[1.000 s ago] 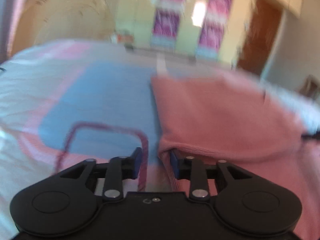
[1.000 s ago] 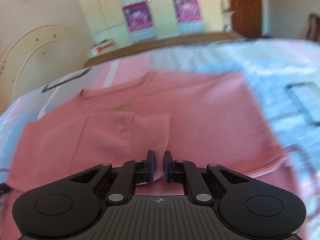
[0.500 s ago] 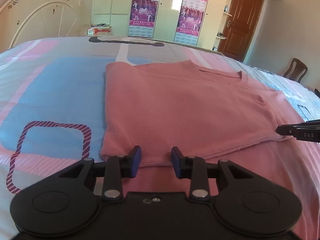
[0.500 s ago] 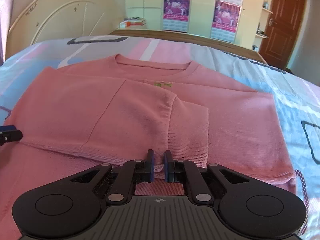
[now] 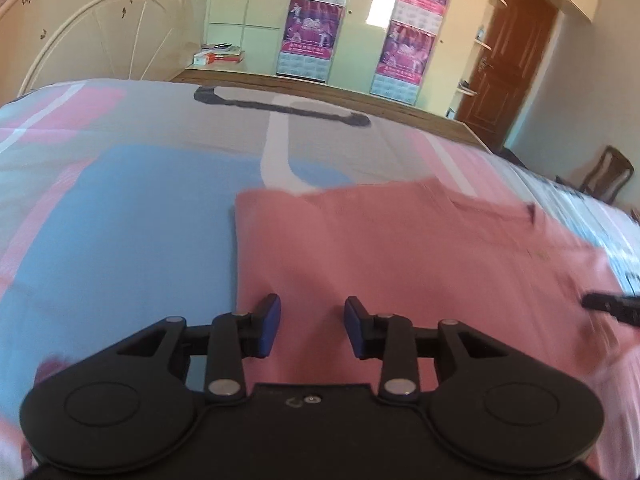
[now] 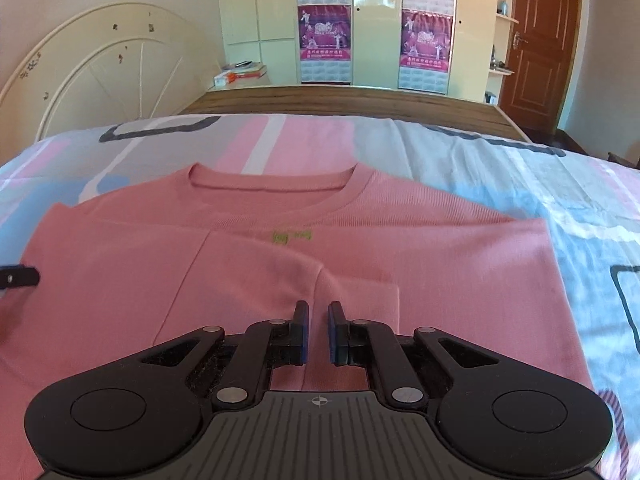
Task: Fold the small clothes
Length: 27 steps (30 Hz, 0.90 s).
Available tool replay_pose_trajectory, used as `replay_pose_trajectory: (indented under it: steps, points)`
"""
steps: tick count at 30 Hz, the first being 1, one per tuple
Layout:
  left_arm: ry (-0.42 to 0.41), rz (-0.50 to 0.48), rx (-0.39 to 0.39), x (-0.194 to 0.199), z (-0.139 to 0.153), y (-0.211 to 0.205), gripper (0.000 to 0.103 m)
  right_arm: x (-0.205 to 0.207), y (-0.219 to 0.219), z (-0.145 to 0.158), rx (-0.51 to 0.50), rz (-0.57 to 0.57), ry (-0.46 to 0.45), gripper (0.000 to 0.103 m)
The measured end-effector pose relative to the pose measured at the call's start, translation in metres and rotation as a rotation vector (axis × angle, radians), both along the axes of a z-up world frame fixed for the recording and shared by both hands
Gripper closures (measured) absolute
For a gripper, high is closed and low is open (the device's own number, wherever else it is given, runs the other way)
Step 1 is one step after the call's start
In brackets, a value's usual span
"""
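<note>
The pink knit sweater (image 6: 400,248) lies flat on the patterned bed (image 6: 560,184), neckline toward the headboard edge. The left claw (image 5: 312,326), jaws apart and empty, hovers over its left side. The right claw (image 6: 318,332), jaws slightly parted and holding nothing, sits above the folded sleeve (image 6: 352,300).

There is one pink shirt (image 6: 360,240) on one bed (image 6: 500,168), two black claws, the left claw (image 5: 312,326) and the right claw (image 6: 318,334), two purple posters (image 6: 325,32) on the wall, one brown door (image 6: 536,40), and one chair (image 5: 608,174).
</note>
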<state>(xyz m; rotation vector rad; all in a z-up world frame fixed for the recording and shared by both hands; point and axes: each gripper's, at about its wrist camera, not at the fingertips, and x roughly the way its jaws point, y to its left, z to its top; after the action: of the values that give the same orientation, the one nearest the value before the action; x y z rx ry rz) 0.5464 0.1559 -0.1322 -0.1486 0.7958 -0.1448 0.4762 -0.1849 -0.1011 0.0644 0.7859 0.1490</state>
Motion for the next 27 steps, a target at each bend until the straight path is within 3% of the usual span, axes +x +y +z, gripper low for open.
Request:
replay_pose_trajectory:
  steps: [3, 5, 10, 13, 14, 16, 18, 21, 24, 27]
  points:
    - [0.007, 0.018, -0.004, 0.030, -0.004, 0.005, 0.068, 0.012, 0.000, 0.000, 0.002, -0.020, 0.000, 0.095]
    - [-0.033, 0.009, -0.018, 0.036, 0.003, 0.006, 0.068, 0.017, 0.004, 0.005, 0.047, -0.025, -0.020, 0.095]
    - [-0.006, -0.064, 0.034, 0.058, -0.011, -0.003, 0.067, 0.035, 0.055, 0.007, 0.100, 0.084, -0.027, 0.096]
    - [-0.020, -0.048, -0.006, 0.062, -0.012, 0.012, 0.075, 0.048, 0.068, -0.009, 0.005, 0.053, 0.030, 0.096]
    - [-0.032, -0.044, -0.007, 0.059, -0.010, 0.013, 0.072, 0.048, 0.063, -0.009, 0.034, 0.043, 0.027, 0.096]
    - [-0.054, -0.019, 0.048, 0.055, -0.005, 0.007, 0.048, 0.047, 0.059, -0.005, 0.064, 0.023, 0.029, 0.096]
    - [-0.069, -0.045, 0.041, 0.050, -0.004, -0.006, 0.040, 0.045, 0.067, 0.001, 0.075, 0.038, -0.008, 0.095]
    - [-0.050, -0.083, 0.104, 0.054, -0.009, -0.028, 0.040, 0.047, 0.089, 0.003, 0.134, 0.101, -0.009, 0.095]
    - [-0.043, -0.076, 0.088, 0.056, -0.013, -0.022, 0.041, 0.049, 0.106, -0.003, 0.109, 0.153, -0.003, 0.095]
    - [-0.053, -0.093, 0.083, 0.052, -0.014, -0.017, 0.041, 0.053, 0.097, -0.009, 0.099, 0.181, 0.005, 0.095]
